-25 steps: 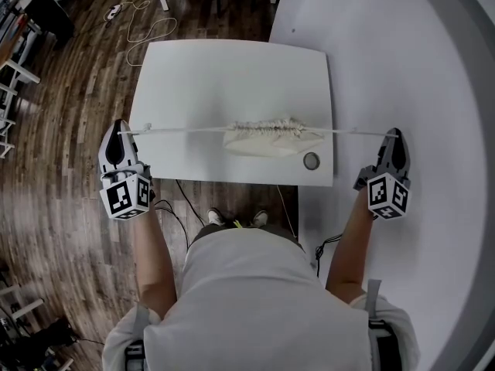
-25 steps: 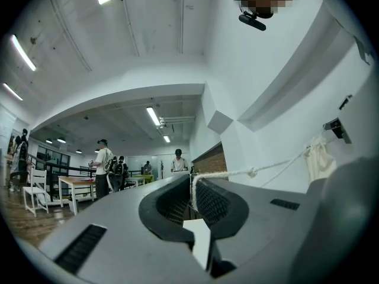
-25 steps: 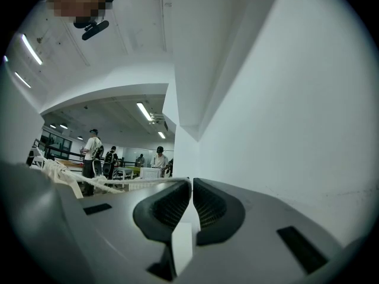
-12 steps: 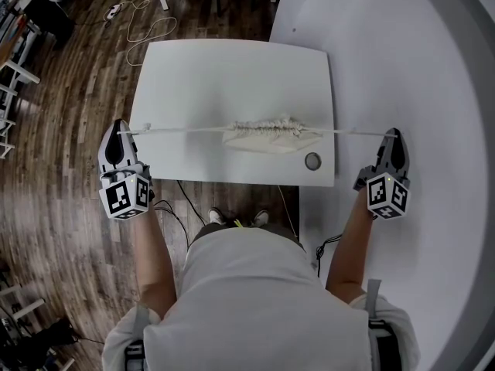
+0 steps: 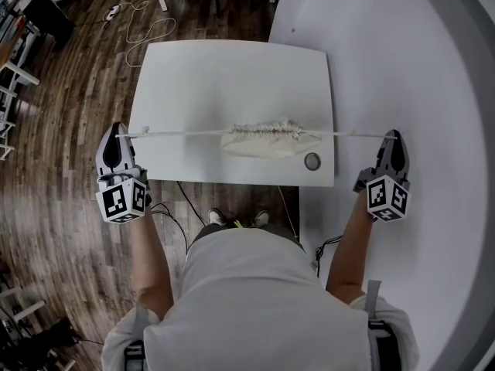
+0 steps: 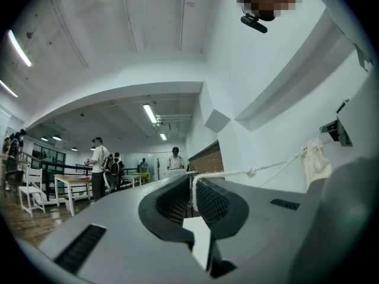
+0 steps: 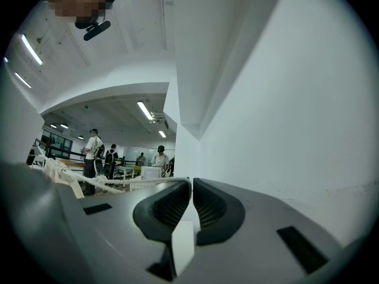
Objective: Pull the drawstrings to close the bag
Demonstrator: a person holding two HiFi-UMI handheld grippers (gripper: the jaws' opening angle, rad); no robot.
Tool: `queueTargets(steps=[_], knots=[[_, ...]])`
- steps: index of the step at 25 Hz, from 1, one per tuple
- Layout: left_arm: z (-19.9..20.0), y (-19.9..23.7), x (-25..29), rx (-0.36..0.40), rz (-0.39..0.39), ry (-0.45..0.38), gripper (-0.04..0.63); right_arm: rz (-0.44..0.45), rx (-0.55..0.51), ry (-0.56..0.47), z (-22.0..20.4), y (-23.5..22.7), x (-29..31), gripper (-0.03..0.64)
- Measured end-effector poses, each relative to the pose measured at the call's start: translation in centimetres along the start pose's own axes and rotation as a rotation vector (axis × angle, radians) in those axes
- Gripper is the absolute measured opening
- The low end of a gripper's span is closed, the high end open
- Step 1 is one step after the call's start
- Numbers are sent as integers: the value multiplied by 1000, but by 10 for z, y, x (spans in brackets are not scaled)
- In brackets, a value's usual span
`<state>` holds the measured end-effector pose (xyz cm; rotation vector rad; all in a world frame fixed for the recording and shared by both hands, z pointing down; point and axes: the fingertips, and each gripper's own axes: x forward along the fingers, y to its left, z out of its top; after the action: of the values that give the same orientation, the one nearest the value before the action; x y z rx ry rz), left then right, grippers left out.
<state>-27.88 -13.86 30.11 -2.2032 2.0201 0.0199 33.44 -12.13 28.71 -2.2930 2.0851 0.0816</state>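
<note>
Strings come out of both sides of the bag [image 5: 267,139], and we hold one in each hand. The bag lies on the white surface [image 5: 232,76], near the edge closest to us. Our left gripper [image 5: 117,136] is far out to the left of the bag, past the edge of the surface, and its jaws are squeezed tight on the left drawstring [image 5: 178,132]. Our right gripper [image 5: 394,136] is far out to the right of the bag, and its jaws are pressed together on the end of the right drawstring [image 5: 352,134]. Both strings make one straight line through the bag's top, so we think they are pulled hard. We hold our hands wide apart because pulling both ways at once bunches the top of the bag. The top looks crinkled and gathered, so we think the bag is closed or almost closed. The pull looks even on each side, and that may be why the bag sits between our hands. If one string slipped out, the bag could jerk toward the other side.
</note>
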Motion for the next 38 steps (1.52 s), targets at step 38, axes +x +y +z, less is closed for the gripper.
queueTargets(steps=[38], knots=[[139,-70,-44,-147,-178,-135,17,269,47,-166,105,84,-38,43]])
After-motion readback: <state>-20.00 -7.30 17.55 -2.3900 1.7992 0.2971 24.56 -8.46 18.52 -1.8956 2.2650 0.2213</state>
